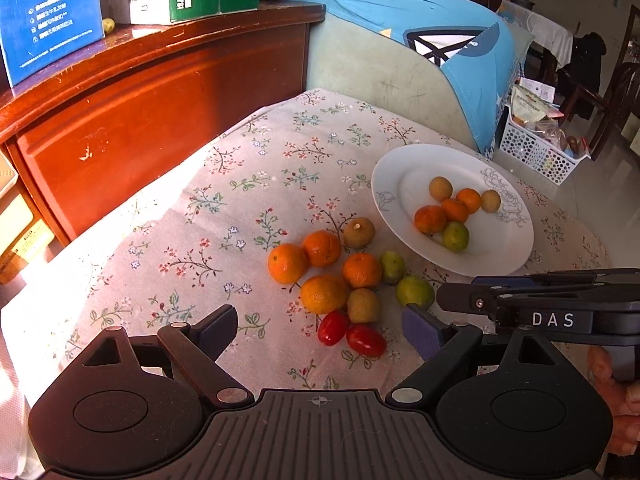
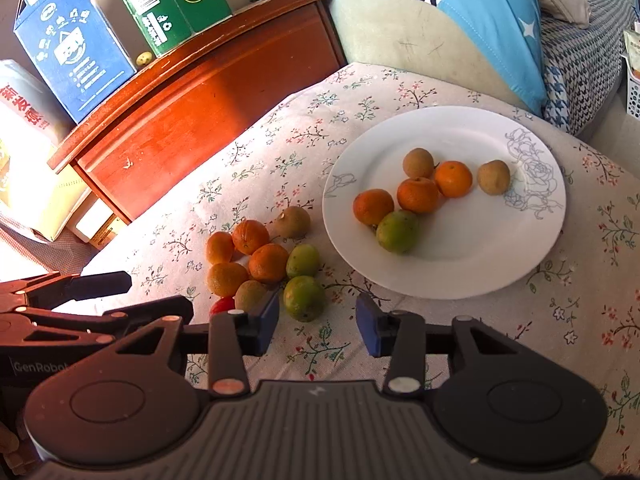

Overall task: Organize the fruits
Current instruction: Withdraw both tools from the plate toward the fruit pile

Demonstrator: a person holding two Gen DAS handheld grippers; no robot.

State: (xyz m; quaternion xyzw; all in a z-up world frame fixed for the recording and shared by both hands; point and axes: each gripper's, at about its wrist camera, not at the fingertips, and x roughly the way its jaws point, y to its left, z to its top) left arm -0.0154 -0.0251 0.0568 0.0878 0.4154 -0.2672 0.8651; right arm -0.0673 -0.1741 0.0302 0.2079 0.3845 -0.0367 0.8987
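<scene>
Risk of rolling fruit: green citrus [image 2: 304, 298] close beside right gripper [image 2: 318, 326], fingers apart, empty, easily knocked off tabletop [image 2: 480, 320]. Left gripper [image 1: 320, 332] wide apart over cherry tomatoes [image 1: 352, 336], easily crushed.

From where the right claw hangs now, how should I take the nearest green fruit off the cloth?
Grip the green fruit across its round middle, coming down from above. A brown fruit crowds its left and another green fruit sits just behind; its right side is bare cloth.

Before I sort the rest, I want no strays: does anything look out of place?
One small yellow-green fruit sits alone on the wooden cabinet top, between the blue carton and green carton, far from the pile on the tablecloth. Nothing looks spilled or damaged.
</scene>
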